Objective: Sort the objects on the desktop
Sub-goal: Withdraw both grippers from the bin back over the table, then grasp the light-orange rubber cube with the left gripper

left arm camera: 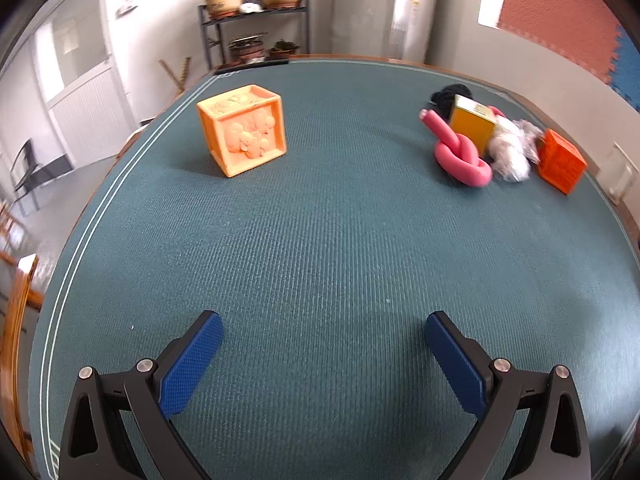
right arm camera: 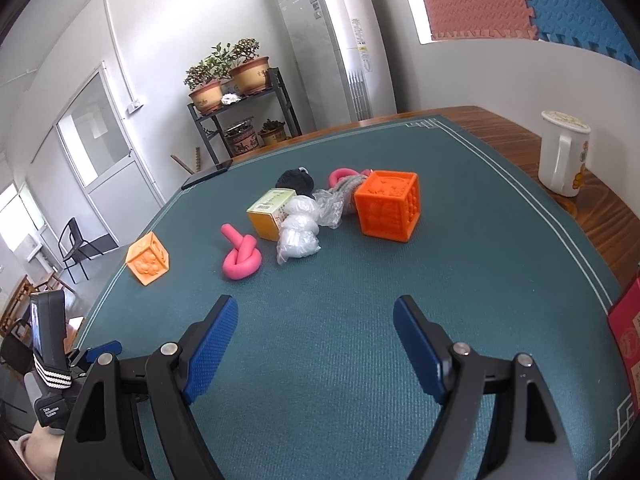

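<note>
1. Two cubes sit on the green mat: a pale cube alone on the left side, tipped a bit, near the mat's edge, and a bright cube on the right, in the pile.
2. Pile, mid-mat, far end: pink tube tied in a knot, yellow box, clear bag, black ball, bright cube.
3. Pink tube is at the pile's left, just beside the box. Bag leans on the box's right side. Black ball is behind the box. Bright cube is right of the bag, touching the crinkly plastic.
4. A 2nd pink loop and sth grey poke out behind the bright cube; can't tell what the grey bit is.
5. Pale cube is well apart from the pile.
6. Left gripper: jaws wide apart, nothing btw them, over bare mat, near side. Pale cube is ahead to its left, pile ahead to its right.
7. Right gripper: jaws wide apart too, nothing held, over bare mat, pile straight ahead.
8. White mug stands on the wood table, right of the mat.
9. Red box at the mat's right edge, near side.
10. Dark phone lies at the mat's far left corner.
11. Shelf w/ plants stands behind the table.
</note>
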Motion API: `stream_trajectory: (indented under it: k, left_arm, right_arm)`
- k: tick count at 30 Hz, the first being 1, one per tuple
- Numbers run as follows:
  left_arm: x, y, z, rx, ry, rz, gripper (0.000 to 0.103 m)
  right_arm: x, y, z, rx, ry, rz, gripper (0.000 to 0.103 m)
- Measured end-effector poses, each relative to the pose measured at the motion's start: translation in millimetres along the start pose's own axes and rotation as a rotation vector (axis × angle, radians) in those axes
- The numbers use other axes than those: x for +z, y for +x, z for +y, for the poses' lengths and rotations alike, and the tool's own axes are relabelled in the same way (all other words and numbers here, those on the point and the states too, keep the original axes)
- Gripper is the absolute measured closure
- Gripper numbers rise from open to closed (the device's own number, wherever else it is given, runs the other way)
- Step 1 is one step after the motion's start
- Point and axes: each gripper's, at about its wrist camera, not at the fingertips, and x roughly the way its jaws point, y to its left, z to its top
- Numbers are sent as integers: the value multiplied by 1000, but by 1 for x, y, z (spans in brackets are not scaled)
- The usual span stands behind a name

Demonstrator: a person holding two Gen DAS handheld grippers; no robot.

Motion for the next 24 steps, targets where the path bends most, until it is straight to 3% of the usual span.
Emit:
stream_trajectory:
  k: [7,10,14,20,24]
  left_arm:
    - [14,8,5,40,-41,12,0]
    - [36,17,16,138,-105,14,0]
    - [74,27,24,201,-184,-47,0]
    - [114,51,21,262,-226,-77,0]
    - [126,72,31,264,-288,-49,0]
  right_arm:
    - [-1,4,-2,-6,-1,12,20]
    - [-1,6,-4,-7,7,23,20]
    - [-1,5,-5,-8,8,20,20]
    - [2,2,-8,-3,17,16,20]
    - [2,3,-7,3,15,23,20]
